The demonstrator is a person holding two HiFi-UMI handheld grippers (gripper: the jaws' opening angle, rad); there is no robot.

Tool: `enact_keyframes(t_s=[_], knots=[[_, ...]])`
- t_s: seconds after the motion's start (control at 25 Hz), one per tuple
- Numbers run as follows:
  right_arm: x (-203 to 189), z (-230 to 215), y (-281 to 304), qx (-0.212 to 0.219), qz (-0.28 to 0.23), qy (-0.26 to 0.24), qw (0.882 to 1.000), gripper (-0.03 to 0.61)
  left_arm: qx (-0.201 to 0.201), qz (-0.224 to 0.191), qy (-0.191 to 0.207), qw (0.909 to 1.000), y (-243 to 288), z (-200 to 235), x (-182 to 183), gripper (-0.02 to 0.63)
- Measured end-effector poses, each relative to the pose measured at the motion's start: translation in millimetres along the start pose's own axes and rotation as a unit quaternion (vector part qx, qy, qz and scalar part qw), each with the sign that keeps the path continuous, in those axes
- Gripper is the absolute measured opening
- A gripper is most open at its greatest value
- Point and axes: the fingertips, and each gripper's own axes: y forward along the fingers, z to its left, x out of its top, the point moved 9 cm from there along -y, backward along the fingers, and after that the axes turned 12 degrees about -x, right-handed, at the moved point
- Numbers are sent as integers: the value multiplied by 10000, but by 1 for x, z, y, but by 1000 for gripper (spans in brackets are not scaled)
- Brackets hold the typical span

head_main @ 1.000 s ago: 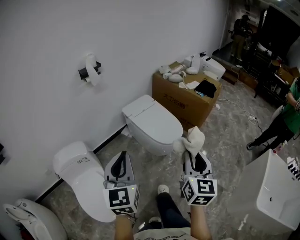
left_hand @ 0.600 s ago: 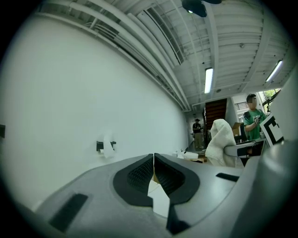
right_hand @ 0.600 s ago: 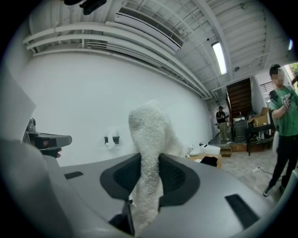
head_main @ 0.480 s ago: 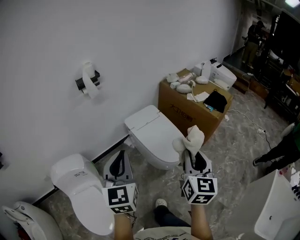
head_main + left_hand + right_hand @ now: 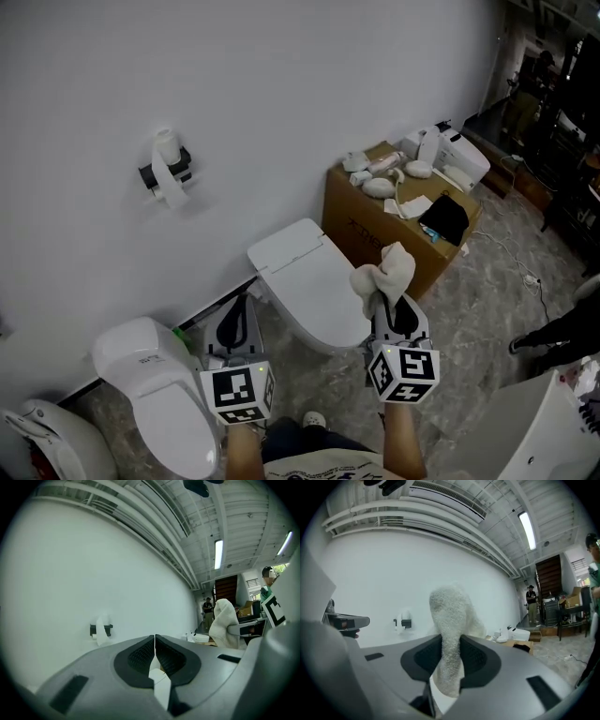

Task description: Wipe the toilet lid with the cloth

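- Head view: my right gripper (image 5: 392,302) is clamped on the white cloth (image 5: 386,272), which bunches up above the jaws. The toilet lid (image 5: 314,286) is down and lies at 9 o'clock from the cloth. A second ago the cloth hung clear of the bowl's right side; now it overlaps the lid's right edge in the picture, though I cannot tell if they touch.
- Head view: my left gripper (image 5: 242,305) sits at 8 o'clock from the lid, over the gap between it and the second toilet (image 5: 155,375). The cardboard box (image 5: 375,220) stands at 1 o'clock from the lid and has slid toward picture centre since the earlier frame.
- Left gripper view: the jaws are pressed together with nothing in them. The cloth (image 5: 225,623) shows at 3 o'clock, the paper roll (image 5: 101,631) at 9 o'clock on the wall.
- Right gripper view: both pads squeeze the cloth (image 5: 452,620), which stands upright out of the jaws, as before.
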Motion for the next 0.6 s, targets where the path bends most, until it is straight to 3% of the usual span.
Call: enact_keyframes(t_s=[0.36, 0.6], knots=[[-18, 2, 77, -89, 273, 39, 9996, 98, -105, 234, -37, 9997, 76, 25, -16, 12], [-29, 6, 152, -259, 263, 31, 9993, 98, -325, 204, -52, 9993, 158, 53, -31, 12]])
